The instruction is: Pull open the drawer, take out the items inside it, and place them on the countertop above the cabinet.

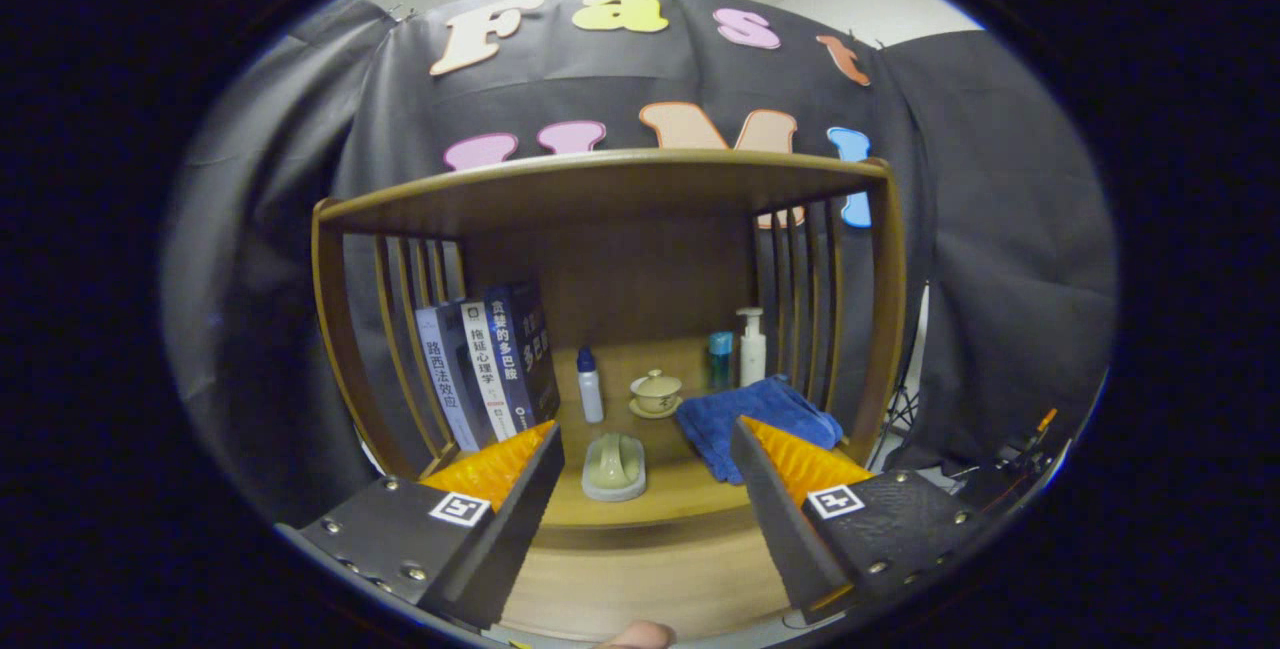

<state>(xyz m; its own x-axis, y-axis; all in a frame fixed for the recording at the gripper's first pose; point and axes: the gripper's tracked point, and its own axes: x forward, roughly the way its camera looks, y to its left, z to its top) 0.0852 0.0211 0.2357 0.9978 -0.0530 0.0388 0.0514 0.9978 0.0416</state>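
Gripper view looks into a wooden cabinet (600, 191) with slatted sides, and your gripper (640, 449) hangs in front of it with its fingers spread wide, holding nothing. Beyond the fingers lies the counter (660, 494), already carrying a few things: a row of books (490, 364) leaning at the left, a small white bottle (590, 384), a lidded teacup (656, 392) on its saucer, a folded blue towel (760, 419) just ahead of the right finger, a pump bottle (751, 347) with a teal container (720, 359) beside it at the back, and a pale green soap-dish-like item (614, 466) between the fingers, near the counter's front edge.

The drawer itself you cannot make out from here; judging by the task, it sits below the counter's front edge, under the light wooden surface (650, 579) at the bottom of the view. Nothing shows whether it is open or what it holds, so the task looks to be at its start.

Expect the drawer front to be stiff and rigid, sliding on runners; take it by the handle or the lip at its middle, so that it does not skew. Pull straight toward you. Keep clear of the teacup, which is fragile, when you set things down.
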